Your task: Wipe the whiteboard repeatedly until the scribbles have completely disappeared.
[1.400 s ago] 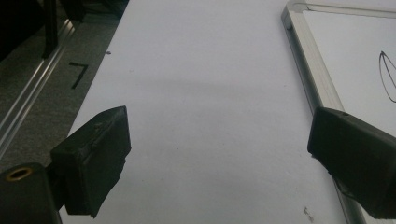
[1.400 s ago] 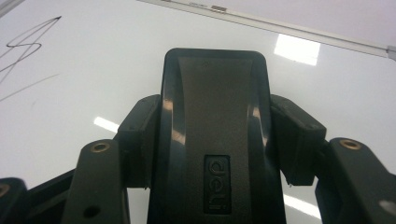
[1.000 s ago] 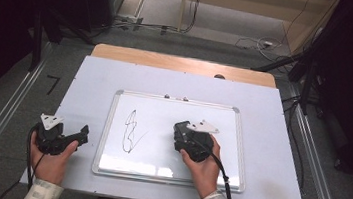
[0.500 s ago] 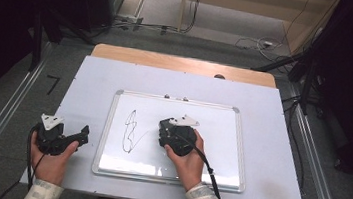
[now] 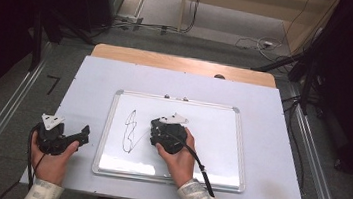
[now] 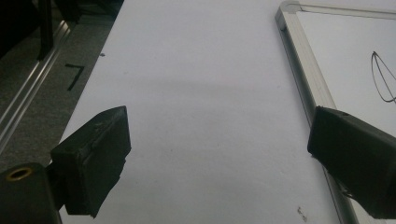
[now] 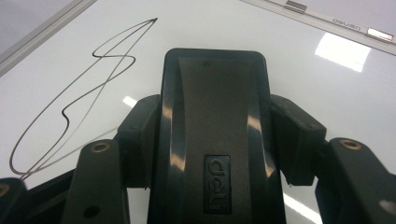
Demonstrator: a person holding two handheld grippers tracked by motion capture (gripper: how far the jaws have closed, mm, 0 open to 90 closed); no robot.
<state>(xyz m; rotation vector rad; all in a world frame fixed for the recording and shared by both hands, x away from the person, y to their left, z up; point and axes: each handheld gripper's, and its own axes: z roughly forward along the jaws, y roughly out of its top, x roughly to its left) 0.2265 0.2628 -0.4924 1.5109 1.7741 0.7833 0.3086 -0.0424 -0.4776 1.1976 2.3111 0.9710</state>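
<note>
Right gripper view: the right gripper [image 7: 212, 135] has both pads clamped on the flanks of a black whiteboard eraser [image 7: 215, 121], one pad on each long side, and the eraser body runs straight out between the jaws with its far end over the white surface. Eraser sits centred in the grip, no visible skew (the underside is hidden, so whether it touches the board can't be told from here). Just past its far-left corner is the black scribble [image 7: 79, 88], near but not yet under the eraser. High view agrees: right gripper [image 5: 168, 136] is over the whiteboard [image 5: 219, 149], just right of the scribble [image 5: 130, 132]. My read is a wipe step: keep the eraser flat, press evenly, sweep along the mark's length so one or two passes cover it, and stay inside the aluminium frame. Left gripper [image 6: 219, 154] has its jaws wide apart with nothing between them, resting over the bare table [image 6: 196, 93] beside the board's left frame edge [image 6: 303, 79]; it could pin the frame if the board slides.
</note>
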